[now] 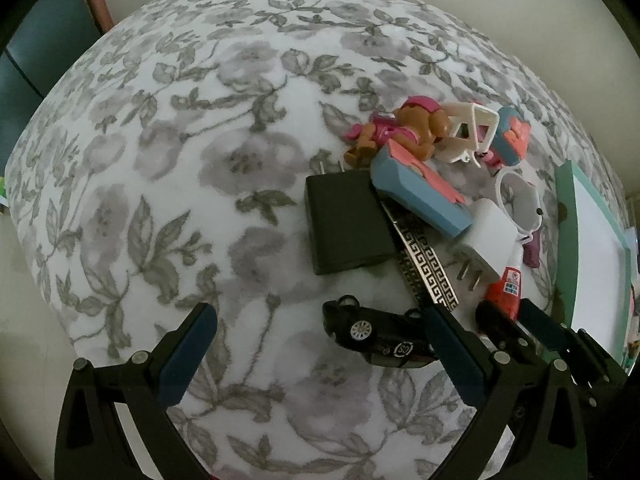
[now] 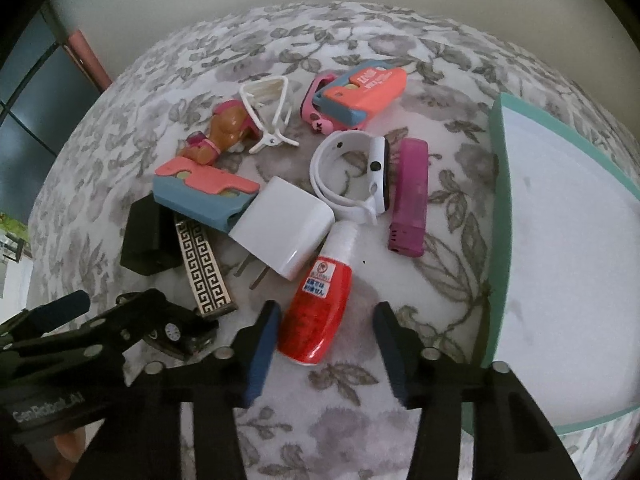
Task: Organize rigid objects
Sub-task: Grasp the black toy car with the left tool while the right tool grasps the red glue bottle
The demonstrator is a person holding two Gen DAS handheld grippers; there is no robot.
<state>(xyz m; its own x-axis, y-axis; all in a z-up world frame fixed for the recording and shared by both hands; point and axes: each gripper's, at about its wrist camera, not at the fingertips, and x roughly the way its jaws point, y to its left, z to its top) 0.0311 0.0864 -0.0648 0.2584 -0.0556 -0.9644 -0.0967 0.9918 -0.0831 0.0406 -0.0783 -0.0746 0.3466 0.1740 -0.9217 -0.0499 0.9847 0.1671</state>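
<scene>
Floral cloth left of pile bare; right side blocked by green-rimmed tray

Dim, flat indoor light in both views, greyish and low in contrast, with no hard shadows on the grey-and-white floral fleece cover. Heavy fisheye bulge bends that cover into a dome, and black vignette fills the corners. The glossy white plastic charger cube catches a faint sheen along one edge. Fine grain and soft detail throughout, softest toward the rims.
</scene>
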